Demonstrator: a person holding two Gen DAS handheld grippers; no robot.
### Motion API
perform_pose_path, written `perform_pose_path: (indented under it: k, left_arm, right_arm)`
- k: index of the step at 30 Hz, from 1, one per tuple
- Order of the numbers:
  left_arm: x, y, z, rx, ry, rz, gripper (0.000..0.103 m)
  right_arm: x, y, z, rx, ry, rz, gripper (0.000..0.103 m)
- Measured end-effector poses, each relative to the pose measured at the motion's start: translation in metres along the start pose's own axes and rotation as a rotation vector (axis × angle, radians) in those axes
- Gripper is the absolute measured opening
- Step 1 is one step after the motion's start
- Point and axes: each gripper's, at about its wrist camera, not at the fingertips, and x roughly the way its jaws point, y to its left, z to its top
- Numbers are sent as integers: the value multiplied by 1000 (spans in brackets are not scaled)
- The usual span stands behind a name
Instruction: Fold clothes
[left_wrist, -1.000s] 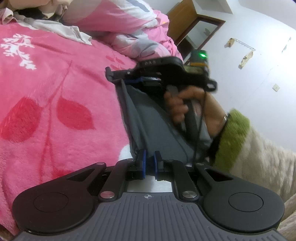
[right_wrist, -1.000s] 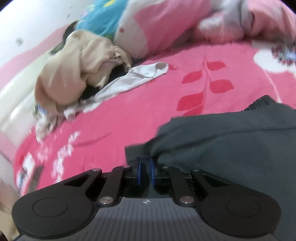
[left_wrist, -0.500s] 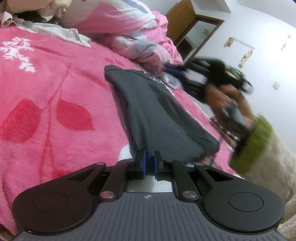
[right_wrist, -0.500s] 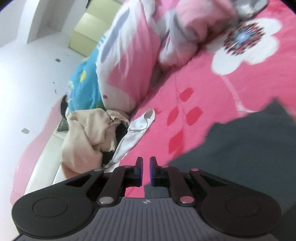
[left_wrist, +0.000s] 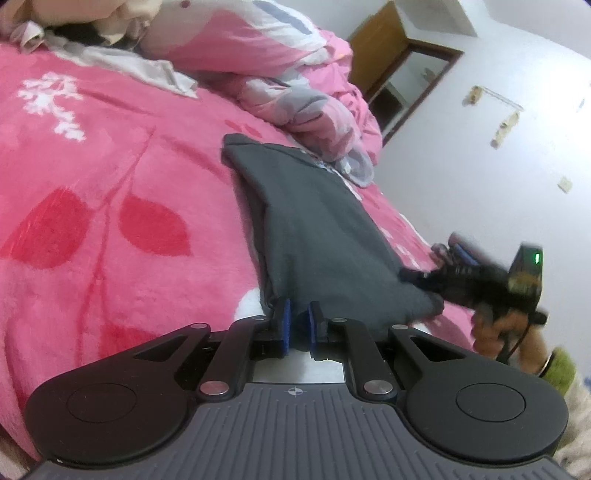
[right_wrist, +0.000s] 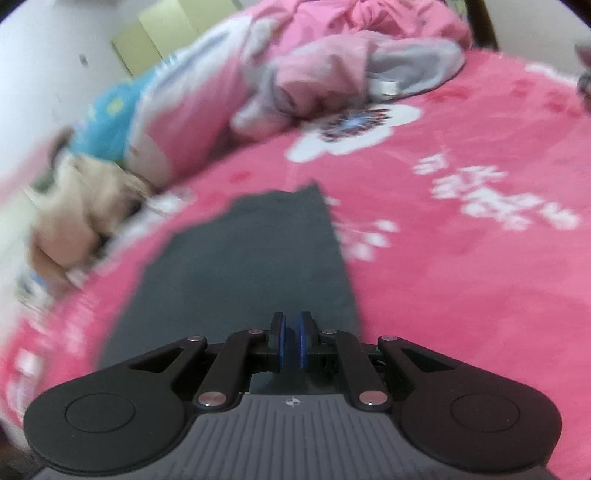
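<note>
One dark grey knit garment (left_wrist: 314, 229) lies as a long folded strip on the pink fleece blanket (left_wrist: 110, 206). The right gripper (right_wrist: 290, 334), a second ago pinching the garment's far corner, now hovers at its near end, jaws nearly together on nothing. The left gripper (left_wrist: 297, 319) stays narrowly parted at the garment's near edge; whether it grips cloth I cannot tell. Probably another fold follows.

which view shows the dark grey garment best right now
The left wrist view: the dark grey garment lies sharp and full length on the pink blanket, with the left gripper at its near edge. The right wrist view shows the same garment too, but motion-blurred, its near end hidden behind the right gripper.
</note>
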Motion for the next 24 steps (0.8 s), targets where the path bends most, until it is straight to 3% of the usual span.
perform_pose_path:
  k: [4,5,8,15,20,24]
  left_arm:
    - [-5,-11,5,-78,-8,89,13]
    - [-8,-18,6,-72,-26,128,20]
    - [-21,-41,8,-15,-75,227,26]
    - [-29,-87,17,108,-126,328,30]
    - [5,-116,27,203,-60,398,33]
    - [34,-116,23,215,31,481,33]
  right_arm:
    - [-4,-12,-2,35,-22,28,6]
    - [-7,-13,-2,31,-30,25,6]
    - [-16,-19,0,40,-61,36,7]
    - [-50,-43,1,120,-121,95,7]
    - [-69,-32,-2,50,-169,102,7]
    - [-70,-12,-11,-97,-169,56,7]
